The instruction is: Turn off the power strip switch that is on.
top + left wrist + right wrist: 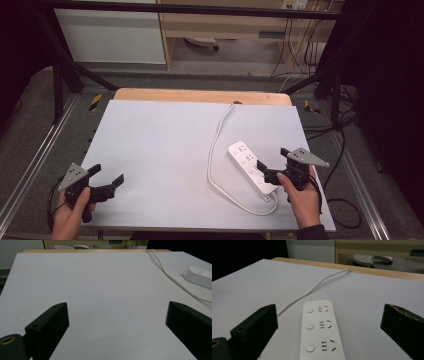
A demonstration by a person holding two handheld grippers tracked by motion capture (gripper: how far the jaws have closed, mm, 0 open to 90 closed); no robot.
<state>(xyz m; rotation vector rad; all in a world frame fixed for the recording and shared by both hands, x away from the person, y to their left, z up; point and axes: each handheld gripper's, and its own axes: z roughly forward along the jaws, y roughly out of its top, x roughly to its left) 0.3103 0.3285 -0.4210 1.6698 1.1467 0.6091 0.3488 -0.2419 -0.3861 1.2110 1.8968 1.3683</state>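
A white power strip (251, 167) lies flat on the right half of the white table top (165, 150), with three sockets and round buttons (322, 332). Its white cord (216, 150) loops from the near end up to a hole at the table's far edge. My right gripper (272, 162) is open, held just over the strip's near end, its jaws standing either side of the strip (322, 332). My left gripper (107, 177) is open at the table's near left corner with nothing between its jaws; the strip (200, 276) shows far off to its right.
A wooden strip (200, 95) runs along the table's far edge. Black frame bars (65, 70) and cables (345, 150) surround the table on the grey floor. A white cabinet (115, 35) and wooden shelving stand behind.
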